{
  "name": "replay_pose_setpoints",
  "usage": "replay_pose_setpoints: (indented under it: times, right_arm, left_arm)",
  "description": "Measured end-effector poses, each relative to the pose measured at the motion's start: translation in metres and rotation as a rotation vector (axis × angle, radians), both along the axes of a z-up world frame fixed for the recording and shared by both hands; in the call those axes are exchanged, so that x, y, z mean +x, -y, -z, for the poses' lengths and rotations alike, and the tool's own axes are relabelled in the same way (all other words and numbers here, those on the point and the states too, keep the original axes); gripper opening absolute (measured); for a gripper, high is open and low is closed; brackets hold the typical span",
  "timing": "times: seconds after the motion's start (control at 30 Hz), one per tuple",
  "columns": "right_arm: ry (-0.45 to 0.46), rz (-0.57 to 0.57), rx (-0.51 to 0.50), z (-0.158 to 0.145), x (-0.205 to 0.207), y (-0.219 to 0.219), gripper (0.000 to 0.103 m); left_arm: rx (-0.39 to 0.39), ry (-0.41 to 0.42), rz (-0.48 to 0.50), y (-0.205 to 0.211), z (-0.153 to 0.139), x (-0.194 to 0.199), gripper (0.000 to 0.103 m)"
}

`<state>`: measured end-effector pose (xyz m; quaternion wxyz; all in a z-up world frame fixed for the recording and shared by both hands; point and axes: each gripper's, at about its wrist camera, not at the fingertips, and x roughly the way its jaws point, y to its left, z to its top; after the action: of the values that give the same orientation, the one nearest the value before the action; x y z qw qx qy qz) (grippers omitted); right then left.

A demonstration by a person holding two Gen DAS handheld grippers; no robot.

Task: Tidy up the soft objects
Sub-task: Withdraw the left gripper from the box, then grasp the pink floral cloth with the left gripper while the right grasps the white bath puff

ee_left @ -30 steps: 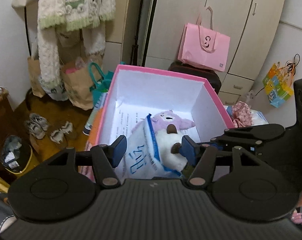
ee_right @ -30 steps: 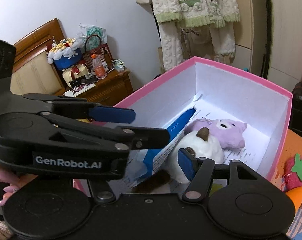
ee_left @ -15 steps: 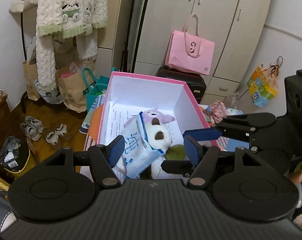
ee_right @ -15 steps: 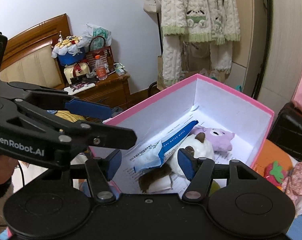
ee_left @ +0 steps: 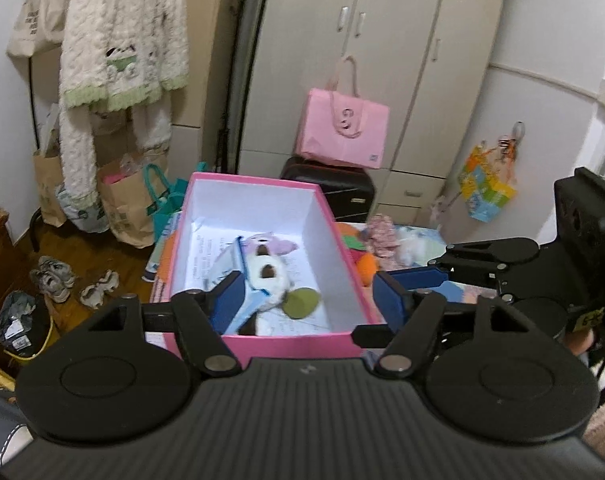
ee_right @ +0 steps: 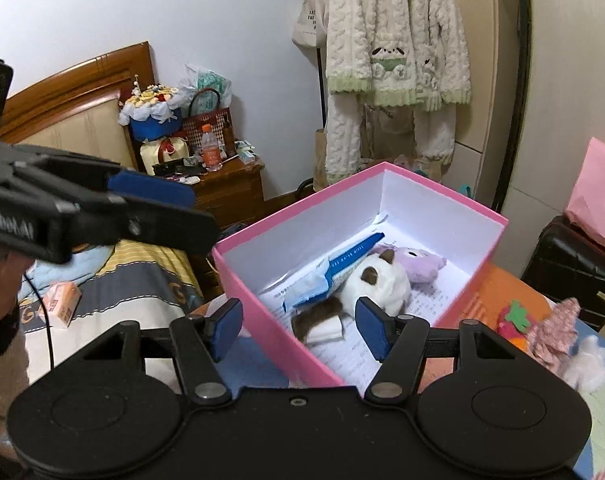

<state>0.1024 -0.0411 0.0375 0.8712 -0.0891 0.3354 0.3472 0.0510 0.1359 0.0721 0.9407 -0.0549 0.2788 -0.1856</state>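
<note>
A pink box (ee_left: 338, 236) (ee_right: 262, 324) with white inside stands on the bed. In it lie a white and brown plush (ee_left: 264, 276) (ee_right: 376, 284), a purple plush (ee_left: 280, 244) (ee_right: 420, 264), a blue and white soft pack (ee_left: 226, 264) (ee_right: 326, 272) and a green soft piece (ee_left: 300, 302). My left gripper (ee_left: 308, 298) is open and empty above the box's near wall. My right gripper (ee_right: 298, 326) is open and empty above the box's near corner; it also shows at the right of the left wrist view (ee_left: 494, 264).
Soft toys lie on the bed right of the box: an orange and red one (ee_right: 512, 320), a pink floral cloth (ee_right: 554, 332), a white fluffy one (ee_right: 586, 364). A black suitcase (ee_left: 330, 188) and pink bag (ee_left: 342, 128) stand behind. A nightstand (ee_right: 226, 188) stands left.
Both grippers have pulled back and up from inside the box, still open and empty. The box and its contents look smaller and farther. A green piece now shows in the box.
</note>
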Motion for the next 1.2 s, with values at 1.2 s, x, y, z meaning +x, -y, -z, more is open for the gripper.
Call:
replay_pose_setpoints:
  times: [1.2]
  right_arm:
    - [0.143, 0.302, -0.002, 0.021, -0.058, 0.207, 0.073]
  left_arm:
    - [0.153, -0.086, 0.383, 0.201, 0.048, 0.030, 0.074]
